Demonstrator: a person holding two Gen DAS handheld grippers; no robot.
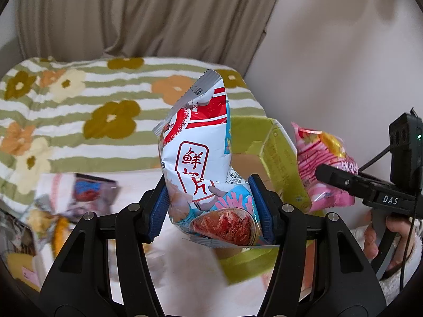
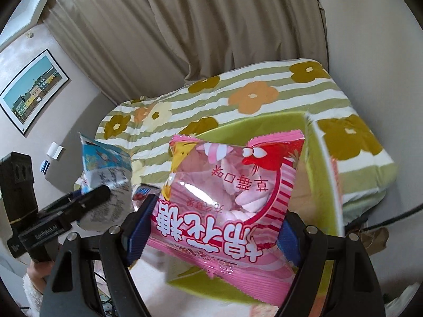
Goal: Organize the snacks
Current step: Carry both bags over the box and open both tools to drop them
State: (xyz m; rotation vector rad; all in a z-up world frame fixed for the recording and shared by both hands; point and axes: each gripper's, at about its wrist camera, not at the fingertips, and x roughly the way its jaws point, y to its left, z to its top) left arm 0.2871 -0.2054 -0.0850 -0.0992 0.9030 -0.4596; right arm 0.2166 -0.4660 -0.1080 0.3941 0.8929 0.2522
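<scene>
A white snack bag (image 1: 201,158) printed with red characters and a shrimp picture is held upright in the left tool (image 1: 208,206). Its lower part is pinched between the two blue pads (image 1: 257,200), which press into it from either side, so the bag is creased at the waist. The bag's serrated top edge stands well above the fingers and leans slightly to the left in the left wrist view. The same bag is seen from its back at the left of the right wrist view (image 2: 105,174), gripped by the dark tool.

A pink marshmallow bag (image 2: 224,198) is held in the right tool (image 2: 211,227). The jaws stand fairly wide, closed on the broad lower part of the bag, with a blue pad (image 2: 137,227) against each side. Its printing appears upside down in the right wrist view, and pale twisted sweets are visible through its clear window. In the left wrist view the pink bag (image 1: 320,163) is seen at the right, carried by the right tool, whose handle is gripped by a hand (image 1: 388,235).

A green box (image 2: 314,174) with an open top lies just behind and below both bags. Behind it a bed is covered by a striped floral quilt (image 1: 79,100), and beige curtains (image 2: 211,26) hang beyond. Further snack packets (image 1: 87,192), blurred, lie at the lower left of the left wrist view.
</scene>
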